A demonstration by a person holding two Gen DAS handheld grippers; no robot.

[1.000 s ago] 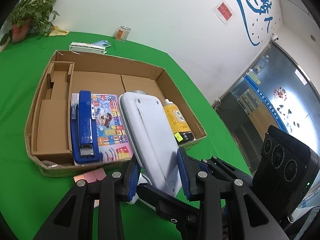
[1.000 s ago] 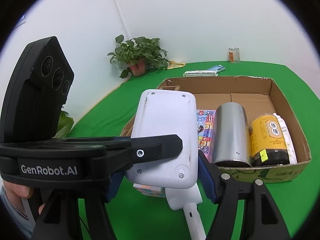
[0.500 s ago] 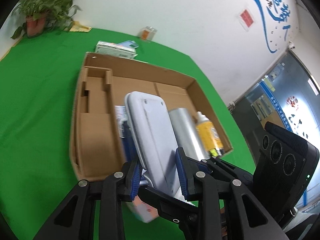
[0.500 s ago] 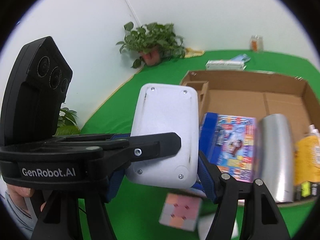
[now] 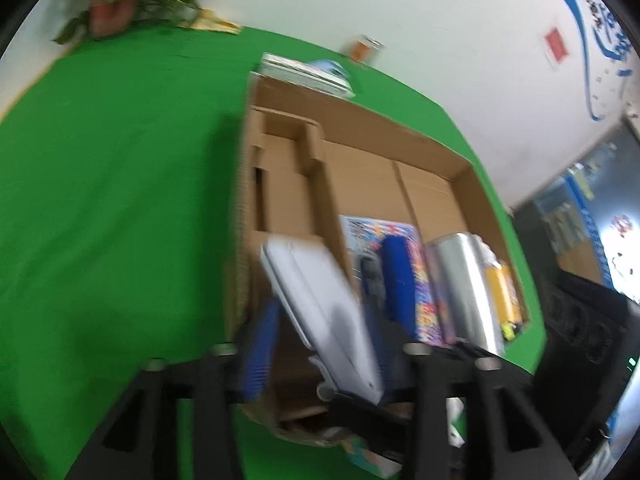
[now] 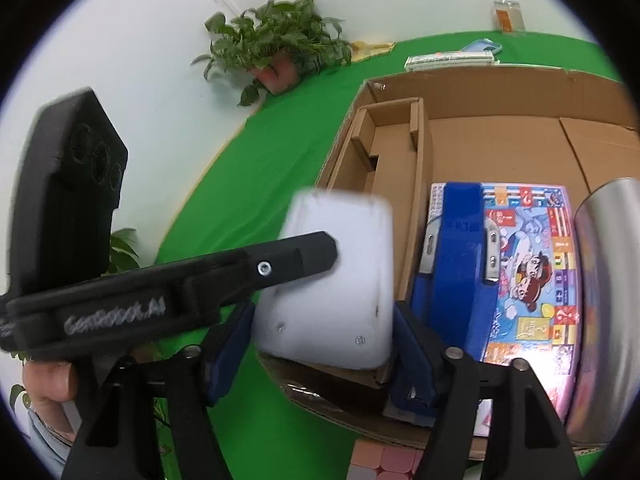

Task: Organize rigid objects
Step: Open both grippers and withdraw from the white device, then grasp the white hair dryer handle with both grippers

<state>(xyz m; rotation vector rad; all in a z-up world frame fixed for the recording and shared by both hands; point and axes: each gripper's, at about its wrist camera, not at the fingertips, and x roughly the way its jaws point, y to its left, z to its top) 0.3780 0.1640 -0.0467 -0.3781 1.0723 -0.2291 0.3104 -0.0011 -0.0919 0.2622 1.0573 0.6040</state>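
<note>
I am lowering the white plastic device [image 6: 336,280] over the left end of the cardboard box [image 5: 360,128], above the inner cardboard divider [image 6: 400,152]. Both sets of fingers are opening: the left gripper [image 5: 320,344] and the right gripper [image 6: 320,344] are letting go, with the device between the pads, apparently no longer pinched. Risk, in my judgement: it is tilting and may be catching the box's near wall, so it could be tipping out onto the green worktop [image 5: 120,200] or sliding against the blue stapler [image 6: 456,264] lying on the colourful board-game box [image 6: 536,264].
</note>
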